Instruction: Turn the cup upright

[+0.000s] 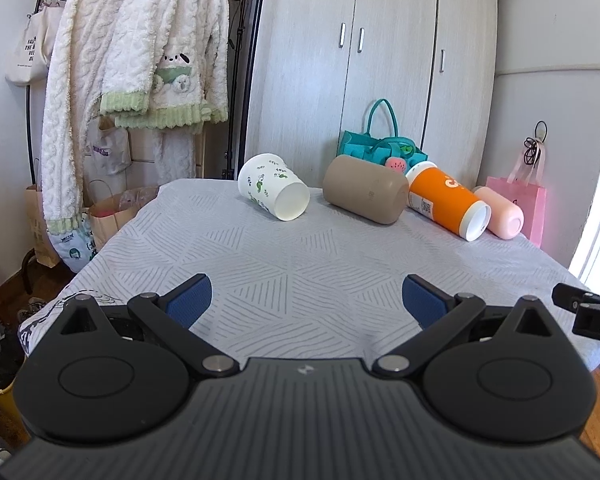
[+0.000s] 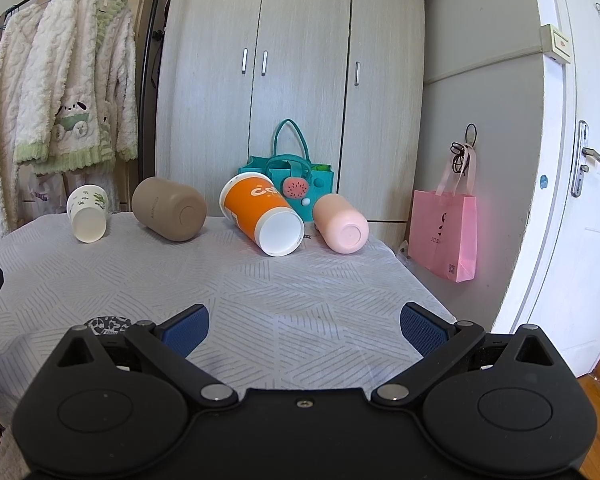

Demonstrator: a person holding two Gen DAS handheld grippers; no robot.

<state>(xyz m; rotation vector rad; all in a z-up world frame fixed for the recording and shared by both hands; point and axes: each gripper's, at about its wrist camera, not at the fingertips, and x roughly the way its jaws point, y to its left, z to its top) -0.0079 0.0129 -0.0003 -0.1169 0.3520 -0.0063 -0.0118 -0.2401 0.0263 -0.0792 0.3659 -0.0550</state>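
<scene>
Nearest the lens, the left tongs [image 1: 307,300] hang spread wide over the near part of the bench [image 1: 300,264], their blue-padded fingers [image 1: 190,300] well apart with nothing between them; the right tongs [image 2: 305,330] are spread just the same, holding nothing, low above the grey line-patterned cloth that covers the bench. Four cups lie on their sides in a row along the far edge, all with their bases turned toward the cameras. Taking the orange-and-white paper cup [image 2: 260,216] as the landmark: it lies tilted with its white base nearest, in front of a teal felt handbag [image 2: 290,168] carrying a small watermelon charm. Just right of the orange cup, apart from it in the right wrist view, lies a smooth pink cup [image 2: 340,224]. Left of the orange cup lies a matte beige-brown cup [image 2: 168,208], and farther left again a white cup printed with green leaves [image 2: 87,216], close to the bench's left corner. Behind the orange cup stands a pale wood-grain wardrobe [image 2: 292,60]; to its right a pink paper gift bag [image 2: 444,232] hangs by the white door, and to its far left cream fleece robes [image 2: 60,100] hang on a rail.
</scene>
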